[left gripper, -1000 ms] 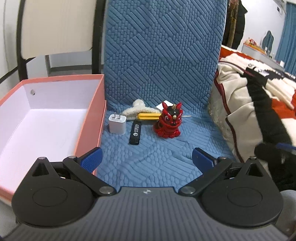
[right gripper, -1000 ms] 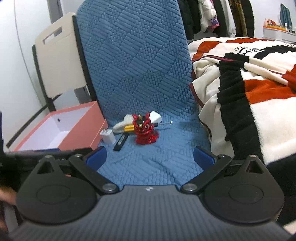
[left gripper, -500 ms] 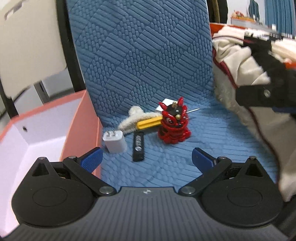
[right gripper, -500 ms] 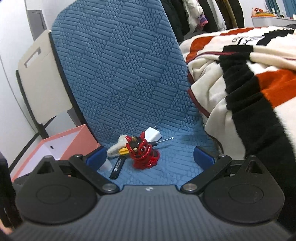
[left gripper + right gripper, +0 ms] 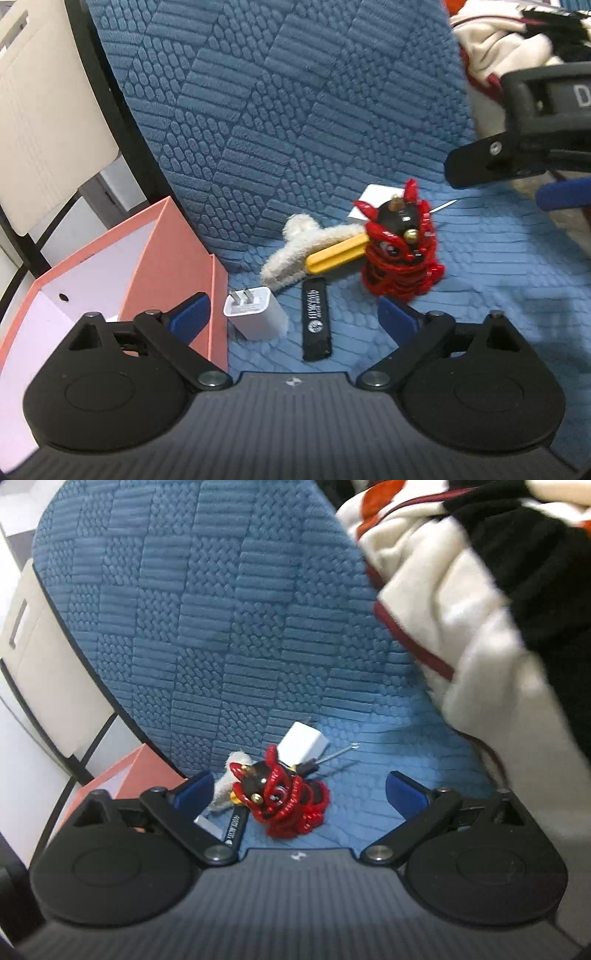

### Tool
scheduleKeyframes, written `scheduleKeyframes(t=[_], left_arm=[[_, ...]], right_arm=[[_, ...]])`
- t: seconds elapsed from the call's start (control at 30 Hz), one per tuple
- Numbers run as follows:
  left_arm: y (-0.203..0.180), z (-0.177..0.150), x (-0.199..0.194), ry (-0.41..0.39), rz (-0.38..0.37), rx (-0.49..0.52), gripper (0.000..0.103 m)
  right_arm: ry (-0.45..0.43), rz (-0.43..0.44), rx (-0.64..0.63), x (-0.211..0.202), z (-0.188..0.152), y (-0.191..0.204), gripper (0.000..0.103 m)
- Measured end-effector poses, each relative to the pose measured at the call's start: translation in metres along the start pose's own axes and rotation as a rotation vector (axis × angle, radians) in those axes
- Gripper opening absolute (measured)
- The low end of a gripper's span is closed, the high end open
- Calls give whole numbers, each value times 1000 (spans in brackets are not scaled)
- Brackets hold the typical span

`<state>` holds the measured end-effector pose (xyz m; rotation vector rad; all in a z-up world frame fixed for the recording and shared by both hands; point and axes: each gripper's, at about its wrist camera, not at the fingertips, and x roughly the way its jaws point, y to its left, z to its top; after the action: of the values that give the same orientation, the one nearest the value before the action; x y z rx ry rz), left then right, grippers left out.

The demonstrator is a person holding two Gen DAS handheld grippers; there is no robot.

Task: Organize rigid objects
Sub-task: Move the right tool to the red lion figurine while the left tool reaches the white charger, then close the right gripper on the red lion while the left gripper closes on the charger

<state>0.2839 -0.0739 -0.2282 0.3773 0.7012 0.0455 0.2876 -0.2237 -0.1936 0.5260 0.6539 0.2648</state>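
I have both grippers spread wide and holding nothing; their jaws have just been closing a little, with nothing between the pads.

I take the red figurine (image 5: pixel 400 254) as my landmark. In the left wrist view, my left gripper (image 5: pixel 293 314) hangs low over the blue cushion (image 5: pixel 295 110). Nearest its fingers lie the white charger (image 5: pixel 255 312), prongs up, just inside the left finger, and the black stick (image 5: pixel 316 323), lying lengthwise between the fingers. Both sit nearer to me than the figurine and to its left, apart from it. The pink box (image 5: pixel 173 258) stands left of the charger, its wall just beside it. The figurine stands upright just beyond the right finger (image 5: pixel 397 317). Behind it, a yellow handle (image 5: pixel 338 253) runs off to its left, lying over a fluffy white clip (image 5: pixel 299 243); a thin metal tip (image 5: pixel 443 206) pokes out on its right. A white block (image 5: pixel 369 201) lies behind the figurine. My right gripper (image 5: pixel 517 147) is high on the right, above the figurine and clear of it.

In the right wrist view, the figurine (image 5: pixel 284 799) sits between the right gripper's (image 5: pixel 299 794) fingers, nearer the left one, untouched. The black stick (image 5: pixel 236 823) lies to its near left. The white block (image 5: pixel 303 744) is just behind it, and a striped blanket (image 5: pixel 480 627) lies well off to its right.
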Motion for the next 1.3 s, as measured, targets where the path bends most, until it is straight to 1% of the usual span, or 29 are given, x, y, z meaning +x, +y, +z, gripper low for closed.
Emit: scheduleKeyframes(t=[0.03,0.1,0.2,0.27,0.3,0.37,0.47,0.53,0.67,0.7,0.83,0.9,0.93,1.03,1.13,1.2,1.23,1.3], left_arm=[[-1,1,5,7,9,4,94],[-5,3,13,8,33,23,90],[-7,4,21,4,30,49,87],[-9,6,25,-1,53,65,86],[-8,7,28,-3,59,71,85],[-7,9,33,8,59,71,83],[-7,8,43,33,68,76,82],[-5,8,49,47,68,61,81],[0,7,56,59,113,31,80],[2,8,57,61,115,21,77],[4,8,63,87,96,-5,76],[5,7,68,100,93,-12,72],[5,7,70,106,89,-20,72],[7,8,71,97,86,-30,69],[11,10,72,89,86,-60,60],[16,12,71,80,104,-76,43],[18,12,71,77,107,-90,40],[23,13,69,77,88,-120,39]], right_arm=[[7,2,-20,6,1,3,93],[21,-3,-63,18,3,11,80],[56,16,-111,35,4,20,77],[68,21,-129,44,5,25,77],[70,20,-136,48,5,27,75],[80,13,-145,56,6,29,70],[97,1,-150,64,7,29,66],[99,-7,-153,68,9,29,65],[102,14,-138,75,14,28,62],[106,19,-135,76,15,28,61],[123,31,-129,77,14,28,61],[131,47,-129,80,13,29,61],[134,57,-131,80,13,30,61],[131,59,-156,82,12,33,62],[130,60,-161,83,13,33,62],[141,63,-161,85,13,33,62],[144,62,-162,85,13,33,62],[147,60,-171,85,14,34,63]])
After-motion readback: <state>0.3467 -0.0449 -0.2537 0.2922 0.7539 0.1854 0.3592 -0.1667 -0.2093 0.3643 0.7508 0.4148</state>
